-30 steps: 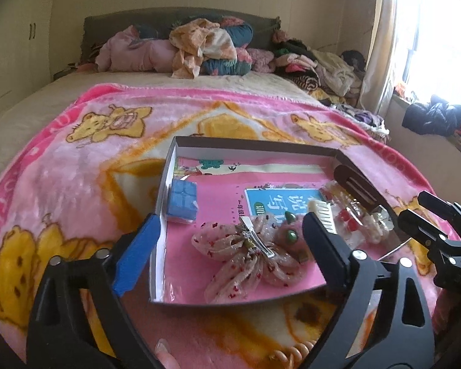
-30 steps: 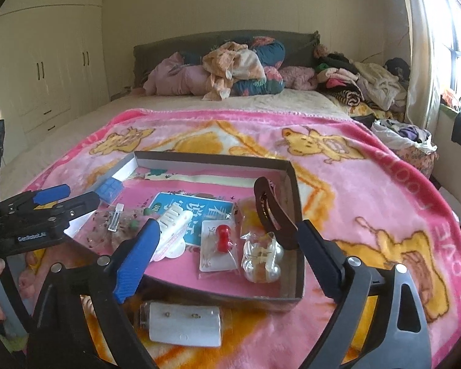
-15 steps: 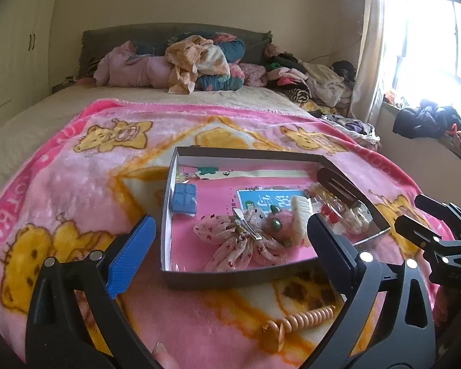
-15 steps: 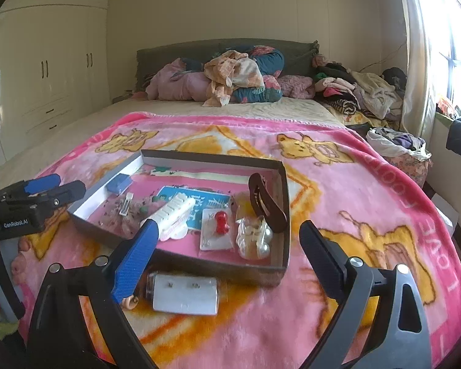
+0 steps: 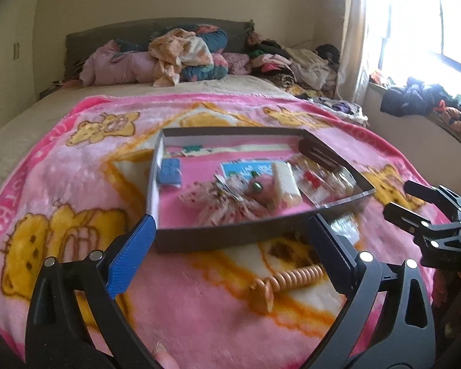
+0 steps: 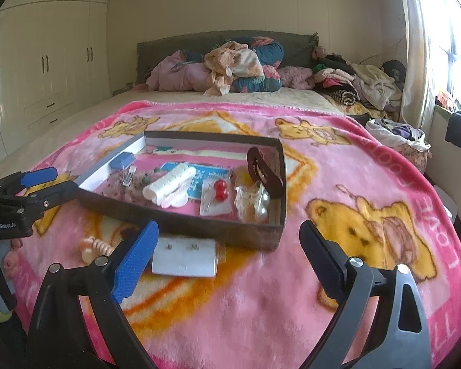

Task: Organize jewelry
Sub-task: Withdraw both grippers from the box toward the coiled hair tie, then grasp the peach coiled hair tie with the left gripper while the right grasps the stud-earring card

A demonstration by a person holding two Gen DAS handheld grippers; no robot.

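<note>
Centrally in both views sits the shallow grey box (image 5: 199, 240) on the pink bear blanket (image 5: 76, 184), holding a floral hair bow (image 5: 227, 200), a blue block (image 5: 169, 173), a white comb (image 6: 169, 184), red studs (image 6: 220, 189), pearl pieces (image 6: 255, 203) and a brown hair claw (image 6: 264, 172). Just below the box, outside it, lie an orange coil tie (image 5: 289, 279) and a white earring card (image 6: 184, 256). The left gripper (image 5: 230, 246) stands wide and empty, the coil between its fingers in the lower frame. The right gripper (image 6: 230, 246) also gapes wide, the card just inside its blue finger.
</note>
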